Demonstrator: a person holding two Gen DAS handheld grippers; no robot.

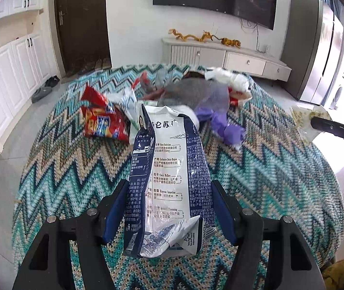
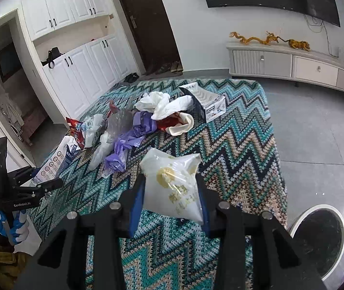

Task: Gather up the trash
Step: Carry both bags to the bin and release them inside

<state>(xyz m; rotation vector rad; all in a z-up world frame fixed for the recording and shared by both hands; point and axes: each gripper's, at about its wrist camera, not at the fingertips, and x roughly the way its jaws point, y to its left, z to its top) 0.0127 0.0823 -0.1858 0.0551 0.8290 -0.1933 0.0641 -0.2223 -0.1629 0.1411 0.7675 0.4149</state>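
Observation:
My left gripper [image 1: 170,184] is shut on a flattened white and navy milk carton [image 1: 167,169], held above the zigzag-patterned tablecloth [image 1: 268,181]. The carton sticks out forward between the blue pads. My right gripper [image 2: 170,178] is shut on a white plastic bag with yellow print [image 2: 174,183], lifted over the near part of the cloth [image 2: 239,145]. The right wrist view also shows the carton [image 2: 56,159] at the far left, and the left wrist view shows the printed bag [image 1: 309,120] at the right edge.
A trash pile lies mid-table: a red snack bag [image 1: 104,120], purple plastic [image 2: 128,140], white bags [image 2: 162,104] and an open box [image 2: 208,104]. A round bin with a black liner [image 2: 321,239] stands on the floor at the lower right. A gloved hand [image 2: 15,227] holds the left tool.

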